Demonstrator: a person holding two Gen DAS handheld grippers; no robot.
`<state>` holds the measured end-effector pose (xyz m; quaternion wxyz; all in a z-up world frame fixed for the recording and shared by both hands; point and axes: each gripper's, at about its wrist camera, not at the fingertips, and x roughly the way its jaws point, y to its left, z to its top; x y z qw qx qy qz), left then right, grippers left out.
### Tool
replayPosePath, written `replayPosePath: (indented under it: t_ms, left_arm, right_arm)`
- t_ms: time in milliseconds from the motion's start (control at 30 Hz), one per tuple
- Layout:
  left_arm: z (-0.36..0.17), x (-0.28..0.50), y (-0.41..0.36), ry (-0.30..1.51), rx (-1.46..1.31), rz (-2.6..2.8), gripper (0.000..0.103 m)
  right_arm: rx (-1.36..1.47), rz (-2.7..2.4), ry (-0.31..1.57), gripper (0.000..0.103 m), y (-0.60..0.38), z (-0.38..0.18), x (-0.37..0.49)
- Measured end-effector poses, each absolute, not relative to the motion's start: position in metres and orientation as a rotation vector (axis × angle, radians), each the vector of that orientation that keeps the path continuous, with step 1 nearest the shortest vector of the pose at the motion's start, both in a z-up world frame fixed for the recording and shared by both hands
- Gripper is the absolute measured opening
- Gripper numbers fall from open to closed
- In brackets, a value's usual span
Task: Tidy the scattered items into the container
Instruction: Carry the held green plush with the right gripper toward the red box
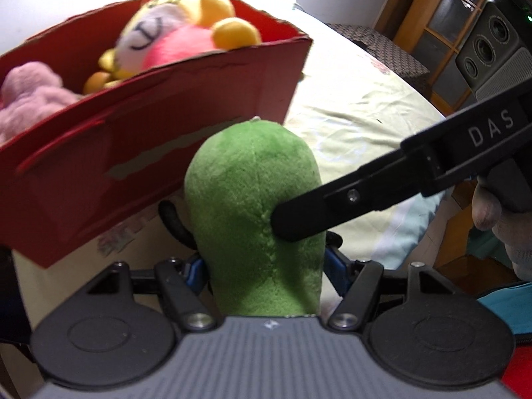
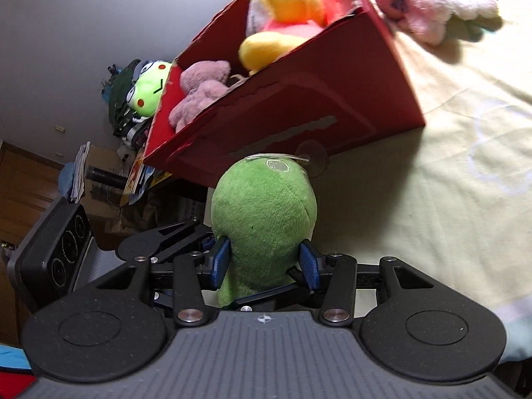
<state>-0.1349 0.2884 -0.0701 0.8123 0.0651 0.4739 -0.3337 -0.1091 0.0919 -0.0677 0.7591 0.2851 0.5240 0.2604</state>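
A green plush toy is held between both grippers in front of a red cardboard box. My left gripper is shut on its lower part. My right gripper is shut on the same green plush toy, its blue pads pressing both sides; one black finger of it crosses the toy in the left wrist view. The red cardboard box holds a yellow and pink plush and a mauve plush.
The box stands on a pale yellow bedspread. A pink and white plush lies on the bed beyond the box. A frog plush and clutter sit off the bed's left edge. A wooden cabinet stands at the far right.
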Motion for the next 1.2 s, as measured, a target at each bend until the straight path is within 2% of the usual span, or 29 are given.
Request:
replayPosePath:
  t_ms: [400,800,1033,1200]
  left_arm:
    - [-0.042,-0.15,0.349,0.97,0.093,-0.602,0.069]
    - [0.033,-0.174,0.386,0.797,0.046,-0.504,0.069]
    - [0.06,-0.129,0.387,0.694,0.023,-0.483,0.069]
    - [0.056,-0.069,0.381,0.705,-0.038,-0.481,0.07]
  right_arm:
    - [0.538,0.755,1.155,0.048,0.138,-0.054,-0.091]
    - [0.503,0.984,1.021,0.048,0.164,-0.007,-0.085]
    - [0.512,0.962,0.858,0.048,0.162,0.019,-0.06]
    - [0.52,0.871,0.798,0.048,0.16,0.02,-0.028]
